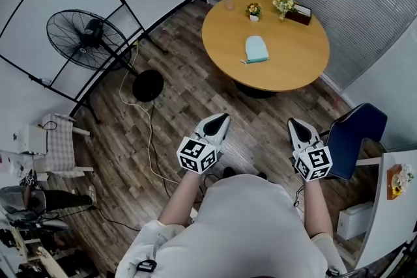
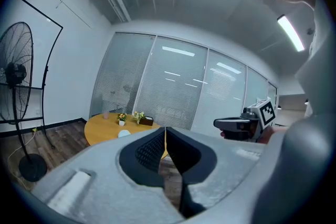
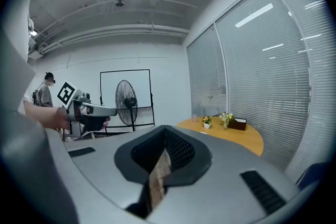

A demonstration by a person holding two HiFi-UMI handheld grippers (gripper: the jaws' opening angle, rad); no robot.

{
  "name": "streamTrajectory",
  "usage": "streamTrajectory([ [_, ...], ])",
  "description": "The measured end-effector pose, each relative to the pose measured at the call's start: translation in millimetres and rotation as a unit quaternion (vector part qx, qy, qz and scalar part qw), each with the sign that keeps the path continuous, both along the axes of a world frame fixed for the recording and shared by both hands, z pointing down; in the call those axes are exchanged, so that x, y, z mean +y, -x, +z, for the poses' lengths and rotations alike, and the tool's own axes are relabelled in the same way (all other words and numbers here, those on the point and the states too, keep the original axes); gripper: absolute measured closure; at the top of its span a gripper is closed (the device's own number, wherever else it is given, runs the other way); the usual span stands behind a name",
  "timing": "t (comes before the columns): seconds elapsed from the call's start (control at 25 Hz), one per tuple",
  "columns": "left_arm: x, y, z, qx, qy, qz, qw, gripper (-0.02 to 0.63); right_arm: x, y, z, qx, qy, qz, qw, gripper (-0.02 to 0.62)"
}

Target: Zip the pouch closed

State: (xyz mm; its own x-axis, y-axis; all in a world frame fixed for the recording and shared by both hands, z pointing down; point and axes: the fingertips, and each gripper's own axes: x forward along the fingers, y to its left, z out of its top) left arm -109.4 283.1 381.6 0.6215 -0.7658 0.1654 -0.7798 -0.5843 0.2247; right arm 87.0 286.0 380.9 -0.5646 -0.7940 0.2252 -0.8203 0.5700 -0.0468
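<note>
While on table [image 1: 296, 65], pouch [image 1: 256, 49] beyond tongs [image 1: 221, 119] [image 1: 295, 124]

The pale teal fabric pouch [image 1: 256, 49] on the round wooden table [image 1: 293, 58] is too small to tell whether its zip is open or closed. In the left gripper view the grey left claw [image 2: 165, 130] hides part of that table. The head view's right edge cuts off a white table [image 1: 391, 224].

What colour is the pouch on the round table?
Pale blue-green. The pouch shows best in the head view, lying on the wooden table.
</note>
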Motion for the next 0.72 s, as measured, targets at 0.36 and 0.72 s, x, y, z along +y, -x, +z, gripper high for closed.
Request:
streamTrajectory([
  [0.36,1.1,14.9,7.0,-0.005,0.004,0.025,0.9997,0.537,2.9,25.4,7.3,-0.003,0.009,0.009,1.0,0.578],
  [0.72,-2.9,37.9,12.4,-0.004,0.01,0.04,0.9992,0.526,3.3,45.6,15.8,-0.005,0.017,0.031,0.999,0.552],
])
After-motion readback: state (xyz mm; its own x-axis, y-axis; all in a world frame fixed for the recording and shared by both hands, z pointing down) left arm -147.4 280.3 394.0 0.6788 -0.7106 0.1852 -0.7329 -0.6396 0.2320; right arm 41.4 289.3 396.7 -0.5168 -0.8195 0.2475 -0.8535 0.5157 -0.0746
